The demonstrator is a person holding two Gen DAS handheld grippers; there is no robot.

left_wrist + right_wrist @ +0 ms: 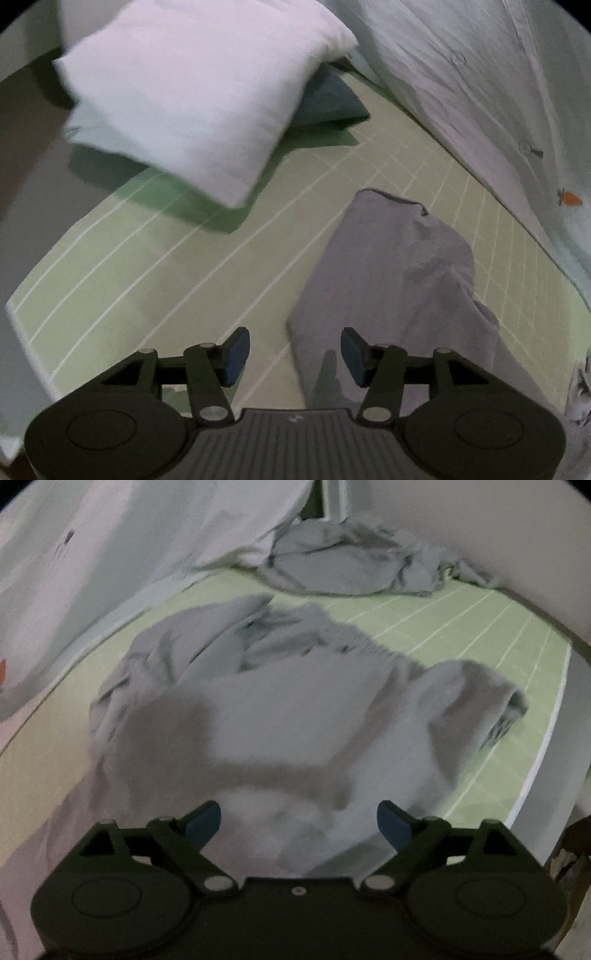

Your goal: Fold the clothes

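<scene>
The grey garment (280,716) lies crumpled on the green mat (155,280). Both the left gripper (293,356) and right gripper (298,821) hover over it, jaws spread, empty. Beyond it sit a folded white stack (192,96) and another grey heap (343,565).

we see a pale green cutting mat (155,280) ruled with white grid lines, spread flat over a white tabletop (554,753). a plain pale wall (480,535) rises behind its far edge.

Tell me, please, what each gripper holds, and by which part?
Nothing: the left gripper and right gripper both have open jaws above the grey garment.
</scene>
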